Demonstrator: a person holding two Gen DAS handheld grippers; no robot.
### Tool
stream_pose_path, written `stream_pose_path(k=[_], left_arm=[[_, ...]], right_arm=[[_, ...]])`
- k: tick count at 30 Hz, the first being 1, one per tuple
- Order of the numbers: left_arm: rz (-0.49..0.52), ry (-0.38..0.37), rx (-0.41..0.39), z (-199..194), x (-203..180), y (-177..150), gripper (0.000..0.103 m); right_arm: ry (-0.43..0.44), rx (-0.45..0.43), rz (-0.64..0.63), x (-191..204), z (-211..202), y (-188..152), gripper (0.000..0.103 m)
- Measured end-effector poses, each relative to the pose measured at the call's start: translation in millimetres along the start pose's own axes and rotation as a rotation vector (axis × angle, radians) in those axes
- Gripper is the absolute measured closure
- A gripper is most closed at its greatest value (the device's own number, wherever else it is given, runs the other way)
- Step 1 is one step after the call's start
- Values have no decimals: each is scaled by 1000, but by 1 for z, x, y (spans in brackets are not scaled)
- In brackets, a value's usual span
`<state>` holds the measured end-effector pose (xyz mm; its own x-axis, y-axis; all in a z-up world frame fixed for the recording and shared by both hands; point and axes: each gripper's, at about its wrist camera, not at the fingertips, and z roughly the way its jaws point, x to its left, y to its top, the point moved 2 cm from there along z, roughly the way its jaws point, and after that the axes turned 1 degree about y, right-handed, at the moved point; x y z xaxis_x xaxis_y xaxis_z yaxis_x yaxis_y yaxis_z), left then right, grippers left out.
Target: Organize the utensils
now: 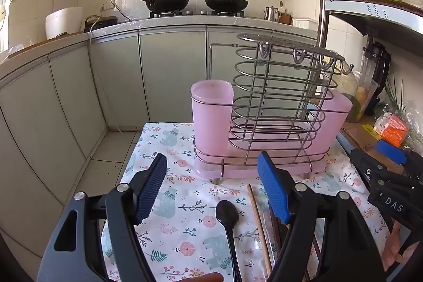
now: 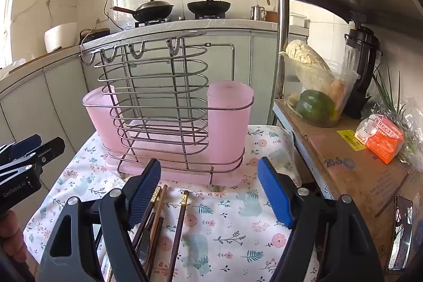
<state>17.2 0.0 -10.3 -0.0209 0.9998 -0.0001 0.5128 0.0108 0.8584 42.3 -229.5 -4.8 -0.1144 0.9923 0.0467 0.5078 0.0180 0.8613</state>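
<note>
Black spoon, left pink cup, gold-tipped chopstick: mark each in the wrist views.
black spoon point(image 1: 226, 213), left wrist view, on the bowl.
left pink cup point(image 1: 211, 118), left wrist view, on its front wall.
gold-tipped chopstick point(image 2: 180, 218), right wrist view, on the shaft below the gold tip.

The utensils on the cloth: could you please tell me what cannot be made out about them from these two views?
- Black spoon, left wrist view: handle end cut off by the bottom edge.
- Clear spoon, left wrist view: outline too faint to trace against the cloth.
- Chopsticks, right wrist view: count unclear; several run under the right gripper finger.
- Pink cups, both views: frosted walls hide their insides.
</note>
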Motion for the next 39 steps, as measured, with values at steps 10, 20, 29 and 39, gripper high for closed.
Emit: stream_pose_path(k=[10, 20, 29, 39], left_arm=[[-3, 3, -1, 0, -1, 0, 32], [-22, 5, -3, -1, 6, 1, 32], [-32, 5, -6, -2, 9, -1, 32], [-31, 7, -13, -3, 9, 0, 32]], right_arm=[[4, 0, 8, -1, -3, 5, 29], [4, -23, -1, 0, -6, 3, 29], [8, -25, 1, 1, -6, 3, 29], [8, -35, -4, 2, -8, 3, 29]])
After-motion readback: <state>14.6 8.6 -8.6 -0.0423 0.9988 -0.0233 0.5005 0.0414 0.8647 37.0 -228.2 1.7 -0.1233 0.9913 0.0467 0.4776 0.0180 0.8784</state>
